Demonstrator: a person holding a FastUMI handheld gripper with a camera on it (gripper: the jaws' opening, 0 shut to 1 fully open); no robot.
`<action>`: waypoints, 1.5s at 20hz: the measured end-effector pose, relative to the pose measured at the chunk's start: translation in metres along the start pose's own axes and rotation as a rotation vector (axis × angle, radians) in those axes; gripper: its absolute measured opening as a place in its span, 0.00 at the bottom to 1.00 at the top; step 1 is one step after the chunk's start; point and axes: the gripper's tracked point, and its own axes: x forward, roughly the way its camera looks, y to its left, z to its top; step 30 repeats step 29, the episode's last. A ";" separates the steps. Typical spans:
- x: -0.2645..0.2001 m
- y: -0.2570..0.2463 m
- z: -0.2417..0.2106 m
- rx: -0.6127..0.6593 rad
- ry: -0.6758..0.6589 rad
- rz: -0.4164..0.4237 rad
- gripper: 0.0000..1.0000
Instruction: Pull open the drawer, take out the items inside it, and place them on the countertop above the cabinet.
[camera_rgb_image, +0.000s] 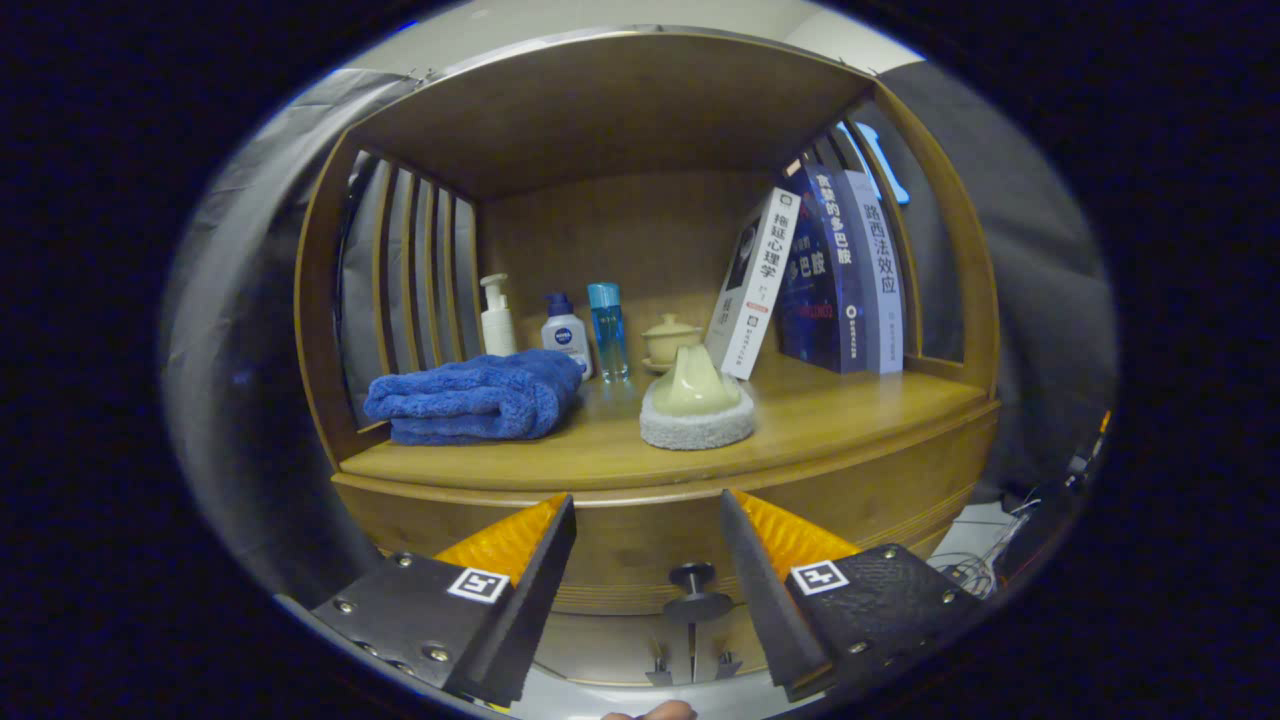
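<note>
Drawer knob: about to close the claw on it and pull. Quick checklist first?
1. Claw open: ok, fingers spread wide.
2. Drawer knob between the fingers: ok, roughly centred, slightly nearer the right one.
3. Fingers touching the knob: not ok, gaps on both sides.
4. Drawer shut: ok, front looks flush with the cabinet.
5. Free countertop for the items: ok, bare wood right of the grey pad.
6. Drawer contents: cannot tell.

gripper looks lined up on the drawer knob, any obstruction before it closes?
Probably reachable. The gripper is open, and the dark drawer knob stands in the gap between its fingers with nothing in front of it. The blue towel lies on the countertop above, out of the way.
</note>
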 end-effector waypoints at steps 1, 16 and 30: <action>-0.006 0.000 0.007 -0.014 -0.003 -0.006 0.87; -0.139 0.011 0.179 -0.111 -0.236 -0.092 0.87; -0.232 -0.004 0.193 -0.090 -0.287 -0.157 0.87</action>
